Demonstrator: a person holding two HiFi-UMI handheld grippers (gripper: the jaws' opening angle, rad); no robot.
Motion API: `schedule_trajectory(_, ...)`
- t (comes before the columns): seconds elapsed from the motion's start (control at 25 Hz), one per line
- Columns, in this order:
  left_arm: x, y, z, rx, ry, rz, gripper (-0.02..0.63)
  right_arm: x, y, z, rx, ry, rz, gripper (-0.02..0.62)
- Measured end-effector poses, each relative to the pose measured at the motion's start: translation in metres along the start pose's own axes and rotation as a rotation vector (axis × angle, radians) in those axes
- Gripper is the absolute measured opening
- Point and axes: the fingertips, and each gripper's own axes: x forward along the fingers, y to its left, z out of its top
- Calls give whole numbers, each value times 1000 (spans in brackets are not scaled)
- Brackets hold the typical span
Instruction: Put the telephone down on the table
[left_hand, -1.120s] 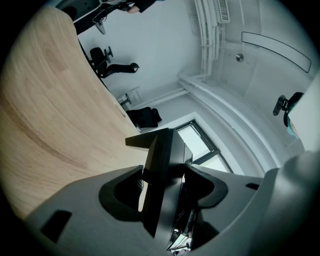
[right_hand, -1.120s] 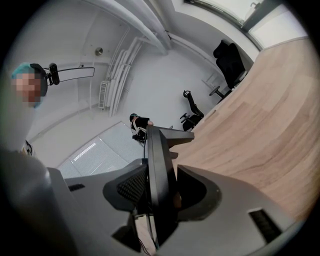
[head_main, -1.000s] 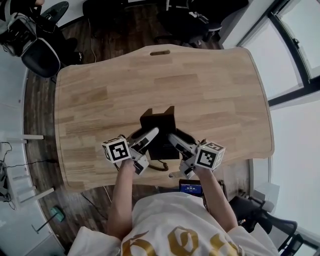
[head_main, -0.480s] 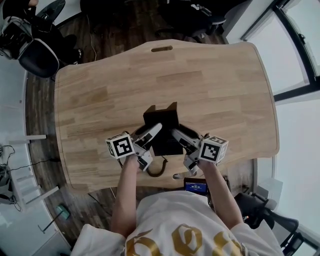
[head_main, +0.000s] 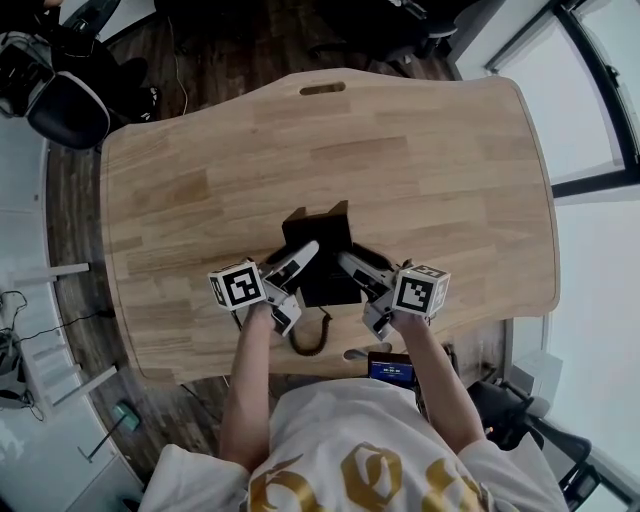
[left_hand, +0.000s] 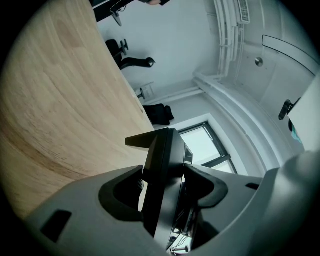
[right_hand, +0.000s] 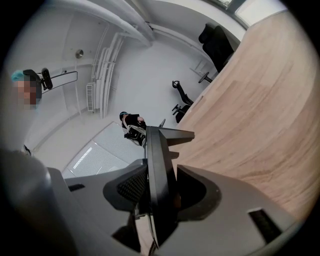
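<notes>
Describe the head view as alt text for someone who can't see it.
Seen from above, a person's left gripper and right gripper clamp a black desk telephone from either side over a light wooden table; its dark coiled cord trails toward the near edge.

— Left side, status?
— Your left gripper (head_main: 300, 260) points forward and inward, jaws clamped on the telephone (head_main: 320, 232). Your left forearm (head_main: 250, 370) is extended, bare.
— And the right?
— Your right gripper (head_main: 350, 266) mirrors it, jaws closed on the opposite side. Right forearm (head_main: 432, 365) likewise extended. The two grippers stand near each other, not touching.
</notes>
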Motion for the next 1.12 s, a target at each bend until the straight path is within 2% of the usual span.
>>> schedule_trajectory(0.56,13,32,-5,-77,12,24,239,10,-34,-5,61,48,-19,178)
schedule_trajectory(1.12,17,38,-4,-59,15,28,239,16,-43,-5,57,87,-23,179)
